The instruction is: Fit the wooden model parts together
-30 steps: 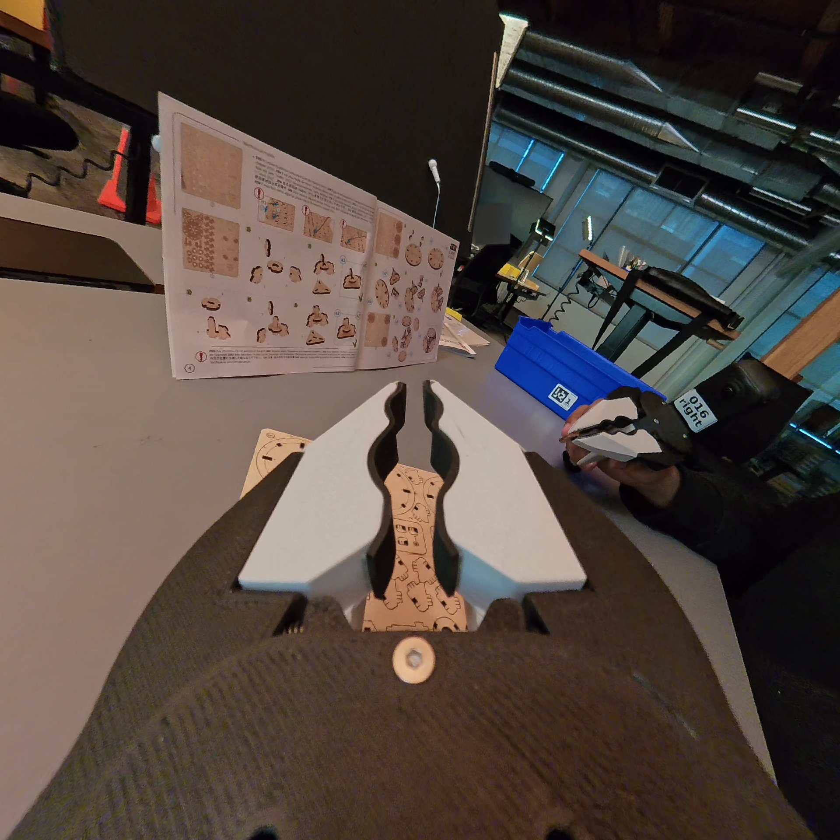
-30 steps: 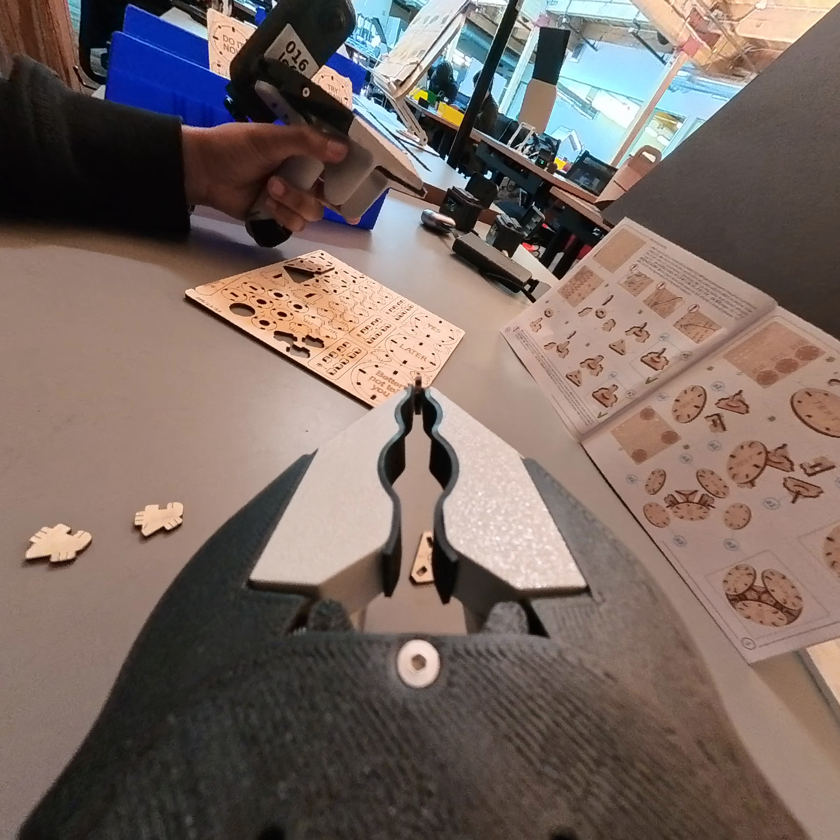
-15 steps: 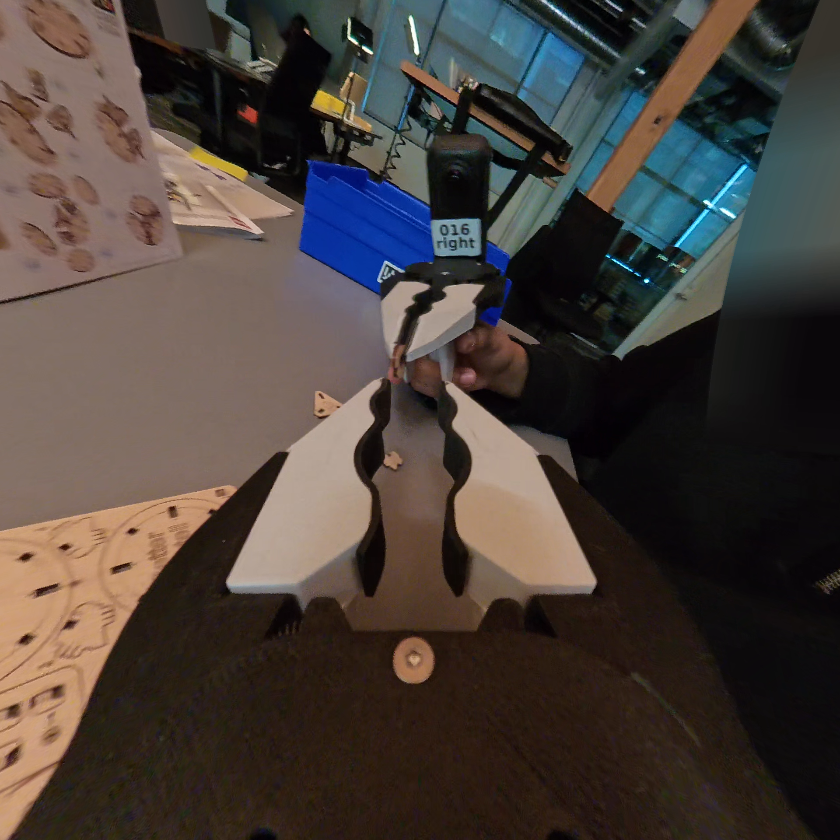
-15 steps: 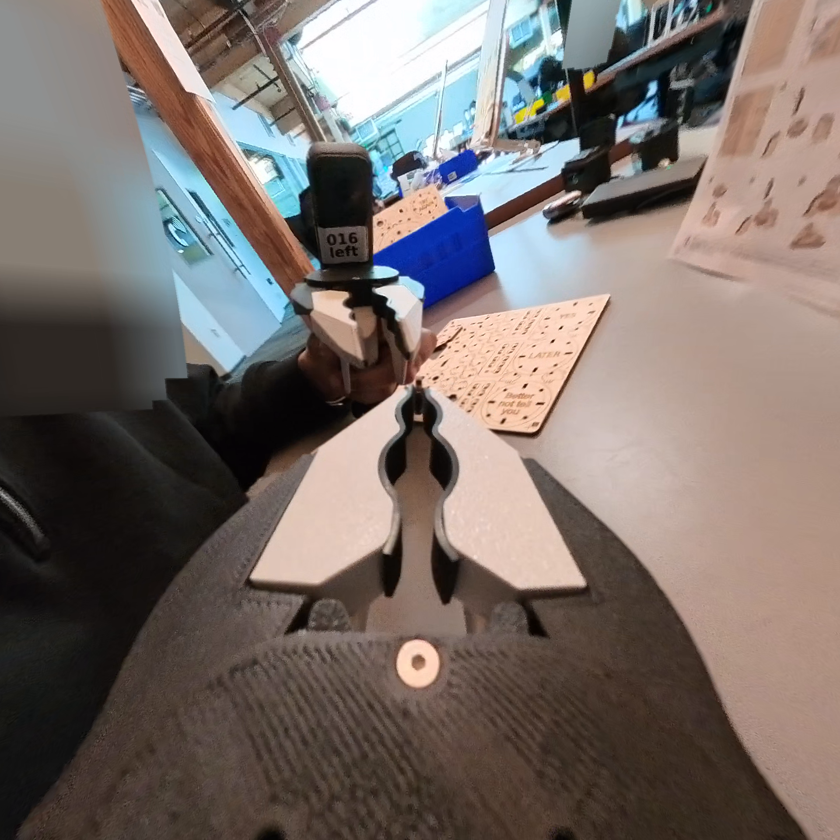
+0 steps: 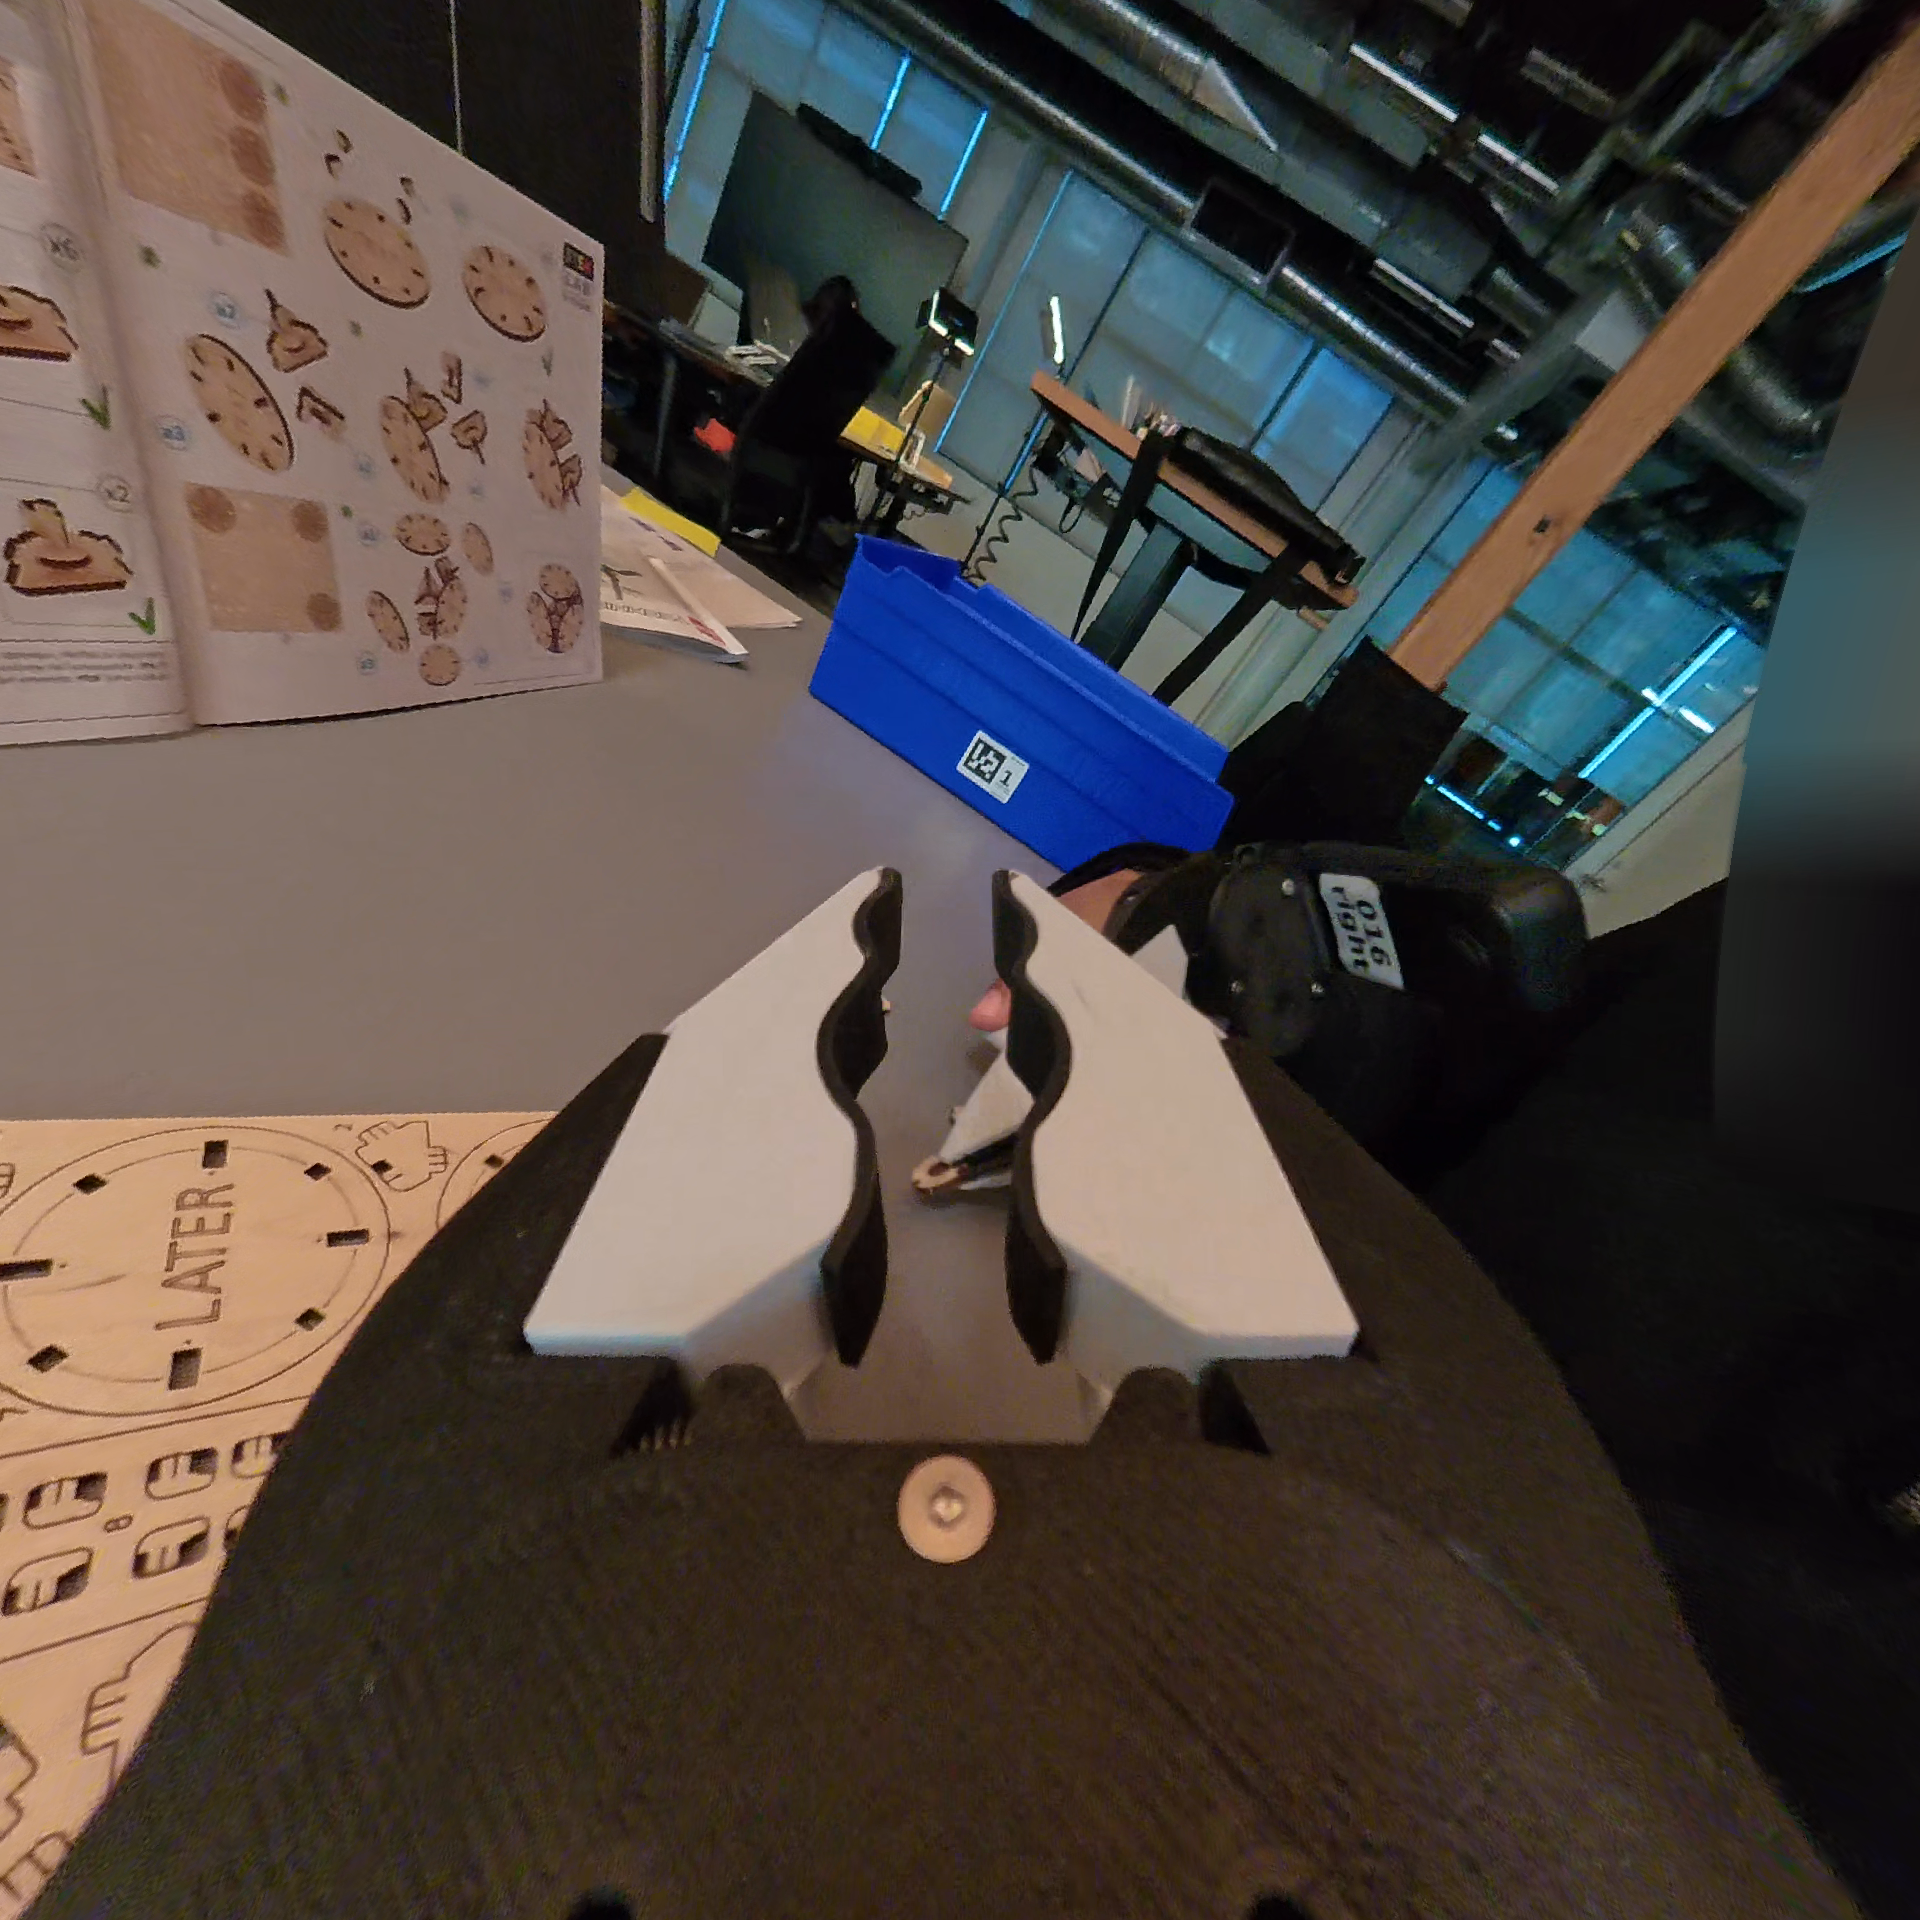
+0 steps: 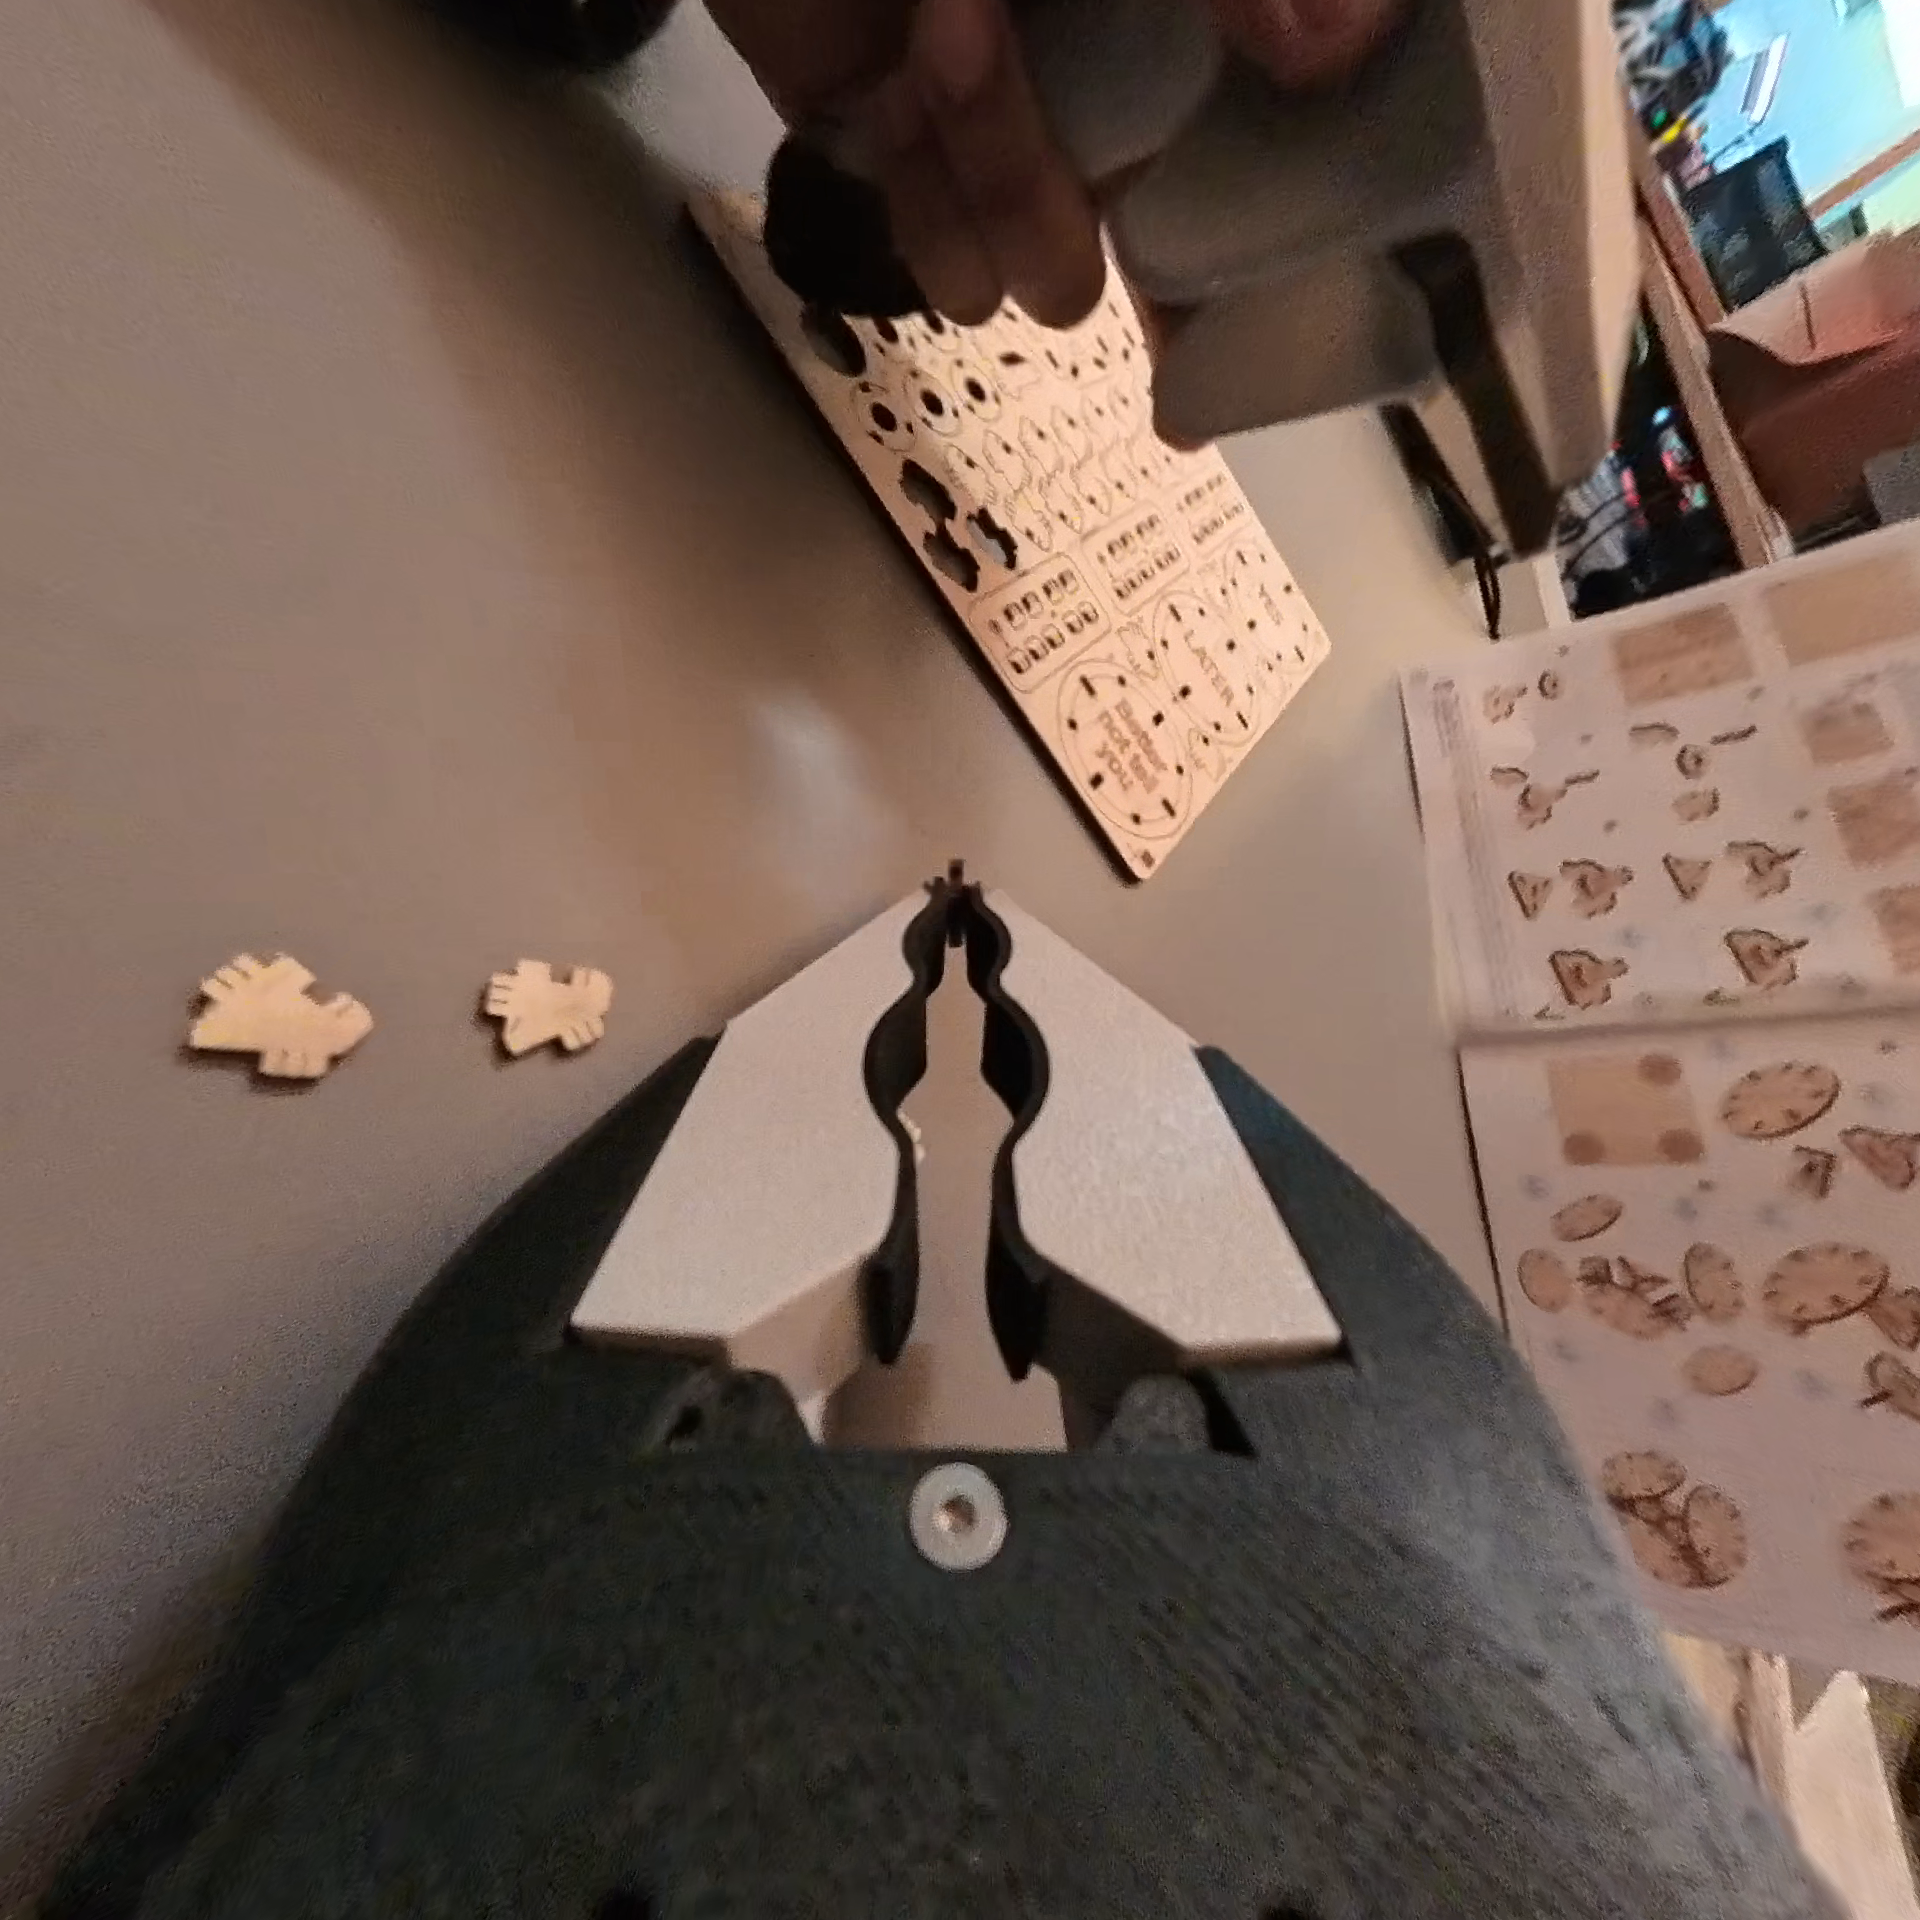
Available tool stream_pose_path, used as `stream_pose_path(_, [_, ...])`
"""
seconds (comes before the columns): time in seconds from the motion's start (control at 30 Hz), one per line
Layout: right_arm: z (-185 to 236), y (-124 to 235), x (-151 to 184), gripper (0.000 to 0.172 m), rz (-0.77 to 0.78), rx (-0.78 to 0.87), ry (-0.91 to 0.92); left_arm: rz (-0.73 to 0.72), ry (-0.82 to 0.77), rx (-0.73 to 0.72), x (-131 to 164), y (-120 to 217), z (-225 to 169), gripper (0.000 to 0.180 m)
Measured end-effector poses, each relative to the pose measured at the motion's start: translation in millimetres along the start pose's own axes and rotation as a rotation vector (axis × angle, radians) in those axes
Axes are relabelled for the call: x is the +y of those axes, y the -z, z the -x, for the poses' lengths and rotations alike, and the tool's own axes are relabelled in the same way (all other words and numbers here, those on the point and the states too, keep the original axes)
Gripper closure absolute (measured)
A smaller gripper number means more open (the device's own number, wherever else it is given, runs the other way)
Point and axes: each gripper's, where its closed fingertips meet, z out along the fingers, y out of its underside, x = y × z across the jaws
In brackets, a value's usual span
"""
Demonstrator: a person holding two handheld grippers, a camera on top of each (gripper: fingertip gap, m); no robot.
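Note:
My right gripper (image 6: 953, 899) is shut on a small thin wooden piece (image 6: 953, 883), which I see edge-on at its tips, low over the grey table (image 6: 416, 623). In the left wrist view its tip and that wooden piece (image 5: 935, 1174) show through the gap between my left fingers (image 5: 748, 1091). No pad touches the piece. My left gripper (image 5: 945, 883) is open and holds nothing. Its grey body (image 6: 1351, 208) and the hand on it (image 6: 935, 156) hang over the laser-cut wooden sheet (image 6: 1091, 582), which also shows in the left wrist view (image 5: 156, 1299).
Two loose wooden cut-outs (image 6: 278, 1013) (image 6: 548, 1006) lie left of my right gripper. An open instruction booklet (image 6: 1662, 1039) (image 5: 260, 416) lies to the right. A blue bin (image 5: 997, 707) stands on the table beyond the grippers. More desks stand behind. Spacing between my two grippers at the tips: around 11 centimeters.
My left jaws have opened from nearly shut and the left gripper has swung over the right one. The right gripper stays shut on the wooden piece and has tipped down toward the table.

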Motion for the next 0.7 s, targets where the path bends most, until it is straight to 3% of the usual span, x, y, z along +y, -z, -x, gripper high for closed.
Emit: stream_pose_path(0.7, [-3.4,4.2,-6.4,0.161,-0.042,-0.009,-0.071,-0.01,0.028,0.005,-0.7,1.6,2.3,0.165])
